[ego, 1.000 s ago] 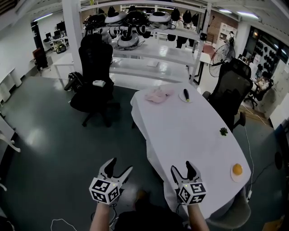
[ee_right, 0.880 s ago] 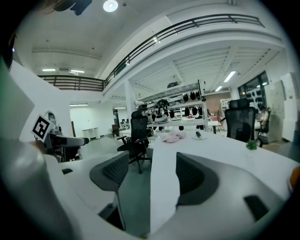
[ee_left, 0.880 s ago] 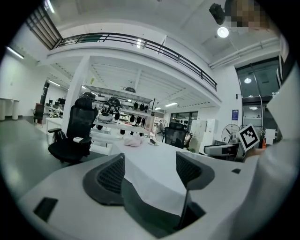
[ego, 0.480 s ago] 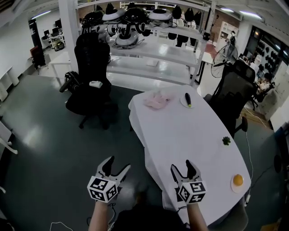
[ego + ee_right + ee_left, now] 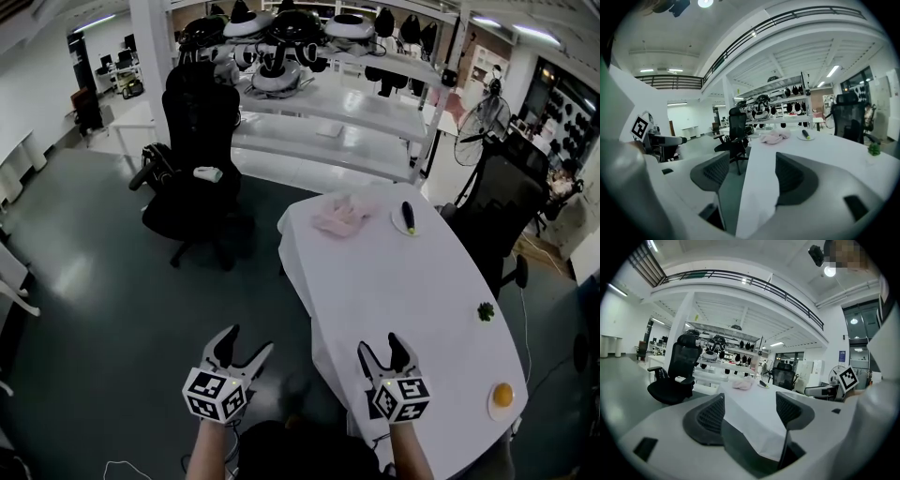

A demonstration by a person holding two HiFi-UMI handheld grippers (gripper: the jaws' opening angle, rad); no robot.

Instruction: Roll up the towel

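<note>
A: Any readable text?
B: None. No words, numbers or brands legible anywhere.
A: Cubes?
B: Head view: left cube at 7 o'clock, right cube at 5 o'clock. Black-and-white square markers only, no letters or digits.
A: Gripper views?
B: Left gripper view, 3 o'clock: small blue sign far off, print too small to read. Just below it, one square marker on the right cube, pattern only. Right gripper view, 9 o'clock: one marker on the left cube, pattern only.
A: Done?
B: Done.
</note>
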